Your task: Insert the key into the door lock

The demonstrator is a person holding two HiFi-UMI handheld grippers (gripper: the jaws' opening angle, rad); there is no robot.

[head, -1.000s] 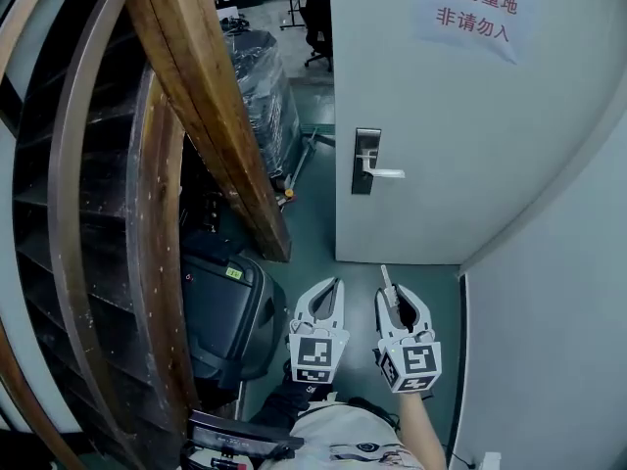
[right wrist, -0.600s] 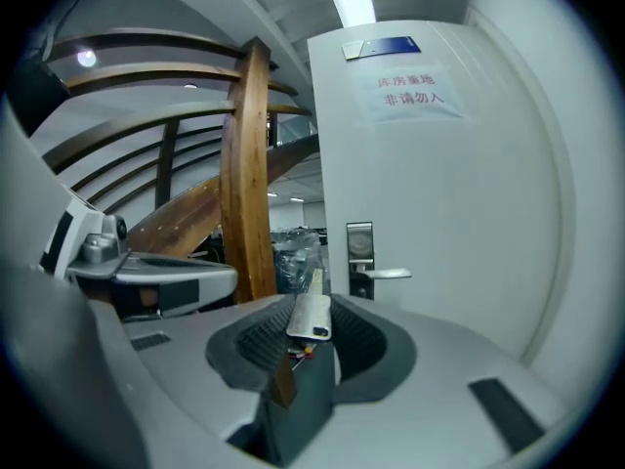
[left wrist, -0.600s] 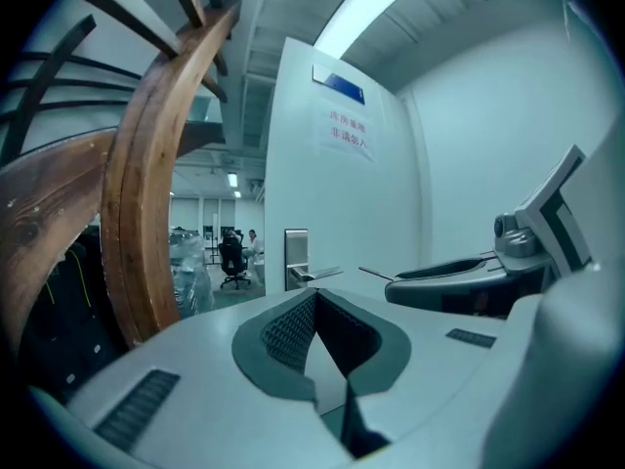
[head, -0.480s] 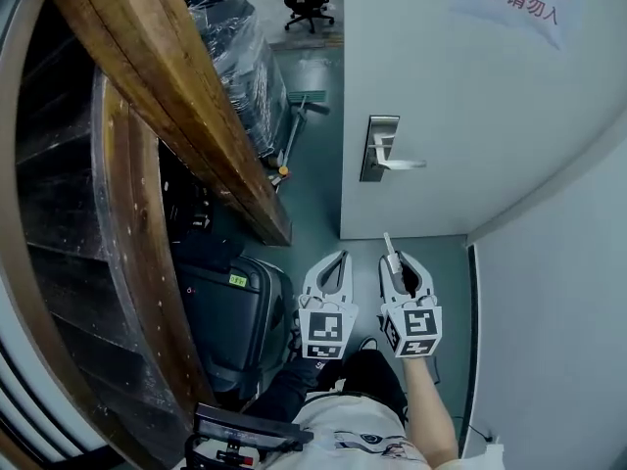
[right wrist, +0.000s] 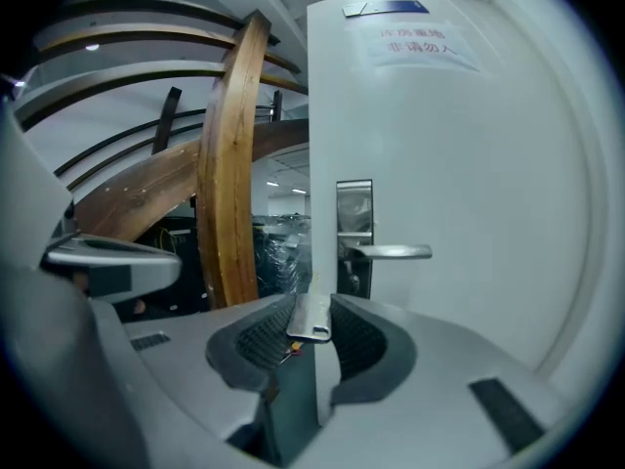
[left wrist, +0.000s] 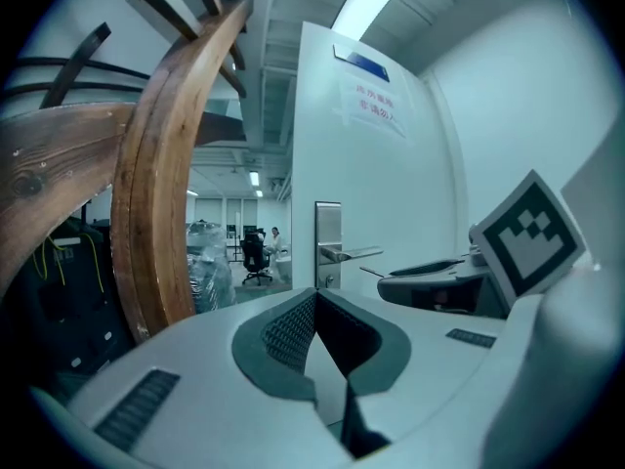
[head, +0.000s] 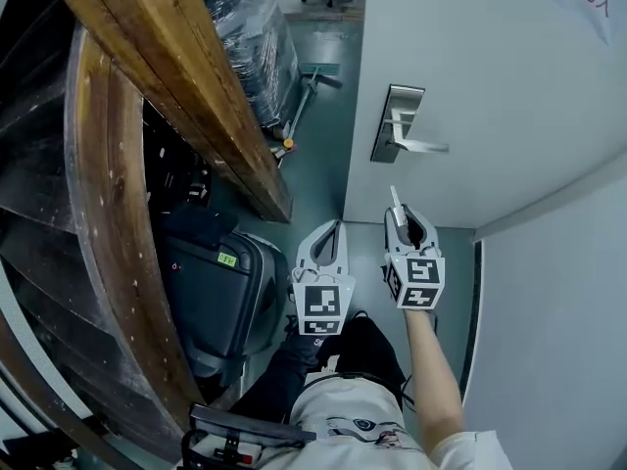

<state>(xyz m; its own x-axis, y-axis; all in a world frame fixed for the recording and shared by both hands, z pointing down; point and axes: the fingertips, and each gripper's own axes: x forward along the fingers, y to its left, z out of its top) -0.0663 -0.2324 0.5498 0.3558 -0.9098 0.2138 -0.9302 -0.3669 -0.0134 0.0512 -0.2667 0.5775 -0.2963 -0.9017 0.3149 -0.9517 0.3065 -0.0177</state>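
Observation:
The grey door (head: 490, 57) carries a steel lock plate (head: 397, 123) with a lever handle (head: 423, 146). My right gripper (head: 403, 215) hovers below the plate, well short of it, shut on a flat silver key (head: 396, 200) that sticks out past the jaws towards the door. In the right gripper view the key (right wrist: 311, 317) sits clamped between the pads, with the lock plate (right wrist: 354, 231) and handle (right wrist: 392, 252) straight ahead. Beside it, my left gripper (head: 332, 227) is shut and holds nothing. The left gripper view shows the lock plate (left wrist: 328, 243) ahead and closed jaws.
A curved wooden stair beam (head: 186, 86) runs along the left. Below it stands a black suitcase (head: 211, 292). A plastic-wrapped pallet (head: 250, 37) and a broom (head: 306, 96) lie beyond the door's edge. A white wall (head: 549, 341) closes in the right side.
Both grippers have moved forward towards the door, the right one ahead with the key. The lock plate now looks larger and nearer in the head view.

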